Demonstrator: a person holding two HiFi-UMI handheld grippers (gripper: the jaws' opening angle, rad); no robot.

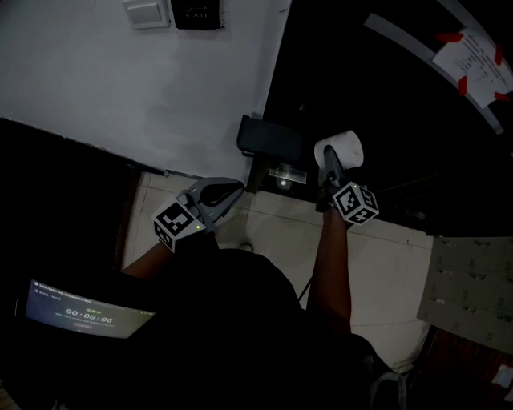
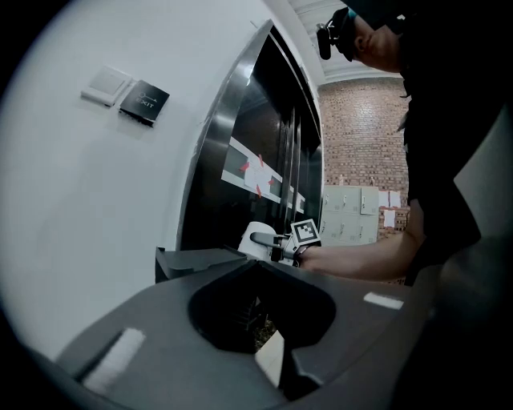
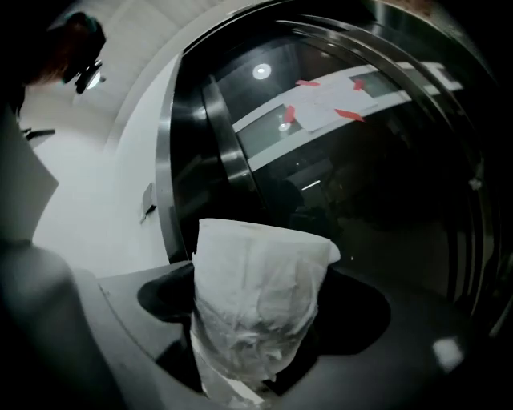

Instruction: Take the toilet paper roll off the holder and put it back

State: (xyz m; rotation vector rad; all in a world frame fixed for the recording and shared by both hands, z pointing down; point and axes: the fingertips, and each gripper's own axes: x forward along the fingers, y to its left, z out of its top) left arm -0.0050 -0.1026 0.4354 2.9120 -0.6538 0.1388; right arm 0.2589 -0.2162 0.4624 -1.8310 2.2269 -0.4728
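Note:
A white toilet paper roll is held in front of the dark glass, just right of the black holder on the wall edge. My right gripper is shut on the roll. In the right gripper view the crumpled white roll fills the space between the dark jaws of the right gripper. My left gripper hangs below and left of the holder, jaws together and empty. The left gripper view looks over its own shut jaws at the holder, the roll and the right gripper behind it.
A white wall with a switch plate and a black panel is at the upper left. Dark curved glass carries a paper taped in red. Grey lockers stand at the right, and a lit timer screen at the lower left.

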